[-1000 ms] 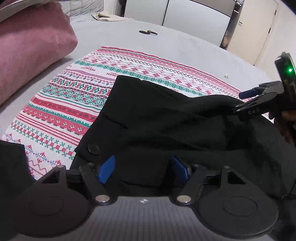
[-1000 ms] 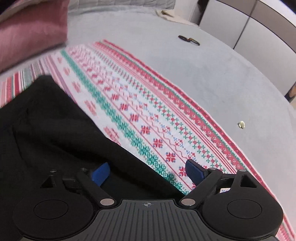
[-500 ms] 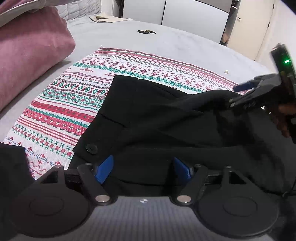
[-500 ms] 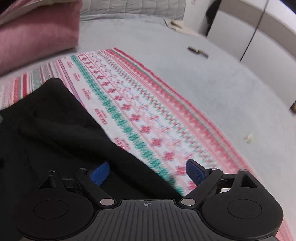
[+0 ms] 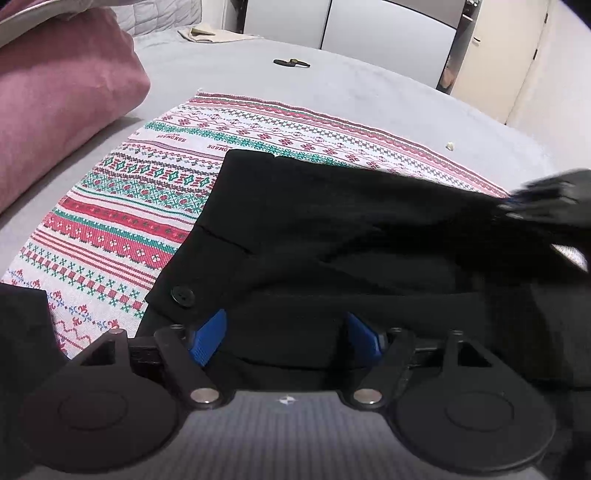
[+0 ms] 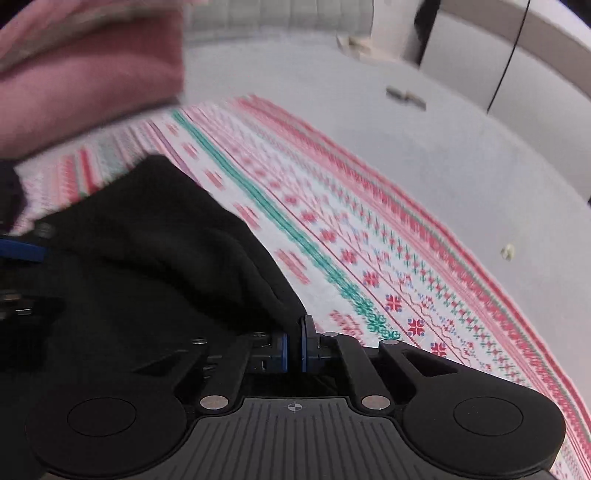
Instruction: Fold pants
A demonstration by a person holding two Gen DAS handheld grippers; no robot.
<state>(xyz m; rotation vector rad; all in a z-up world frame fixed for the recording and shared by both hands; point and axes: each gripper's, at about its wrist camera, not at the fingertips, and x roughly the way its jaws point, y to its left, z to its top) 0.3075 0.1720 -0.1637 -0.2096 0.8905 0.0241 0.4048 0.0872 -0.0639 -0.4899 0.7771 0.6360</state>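
Observation:
Black pants lie bunched on a red, green and white patterned cloth, waistband button at the near left. My left gripper hangs open just over the waistband, blue pads wide apart and not pressing. In the right wrist view my right gripper is shut on the far edge of the pants, a fold of black fabric pinched between the blue pads. In the left wrist view that gripper shows blurred at the right, the fabric stretched up toward it.
The patterned cloth lies on a grey bed. A pink pillow sits at the left. A small dark object lies far back, with white cabinets behind. Another black cloth sits at the near left.
My right gripper has gone from wide open to shut on the pants' edge and has moved, drawing the fabric with it. The left gripper has stayed put and open.

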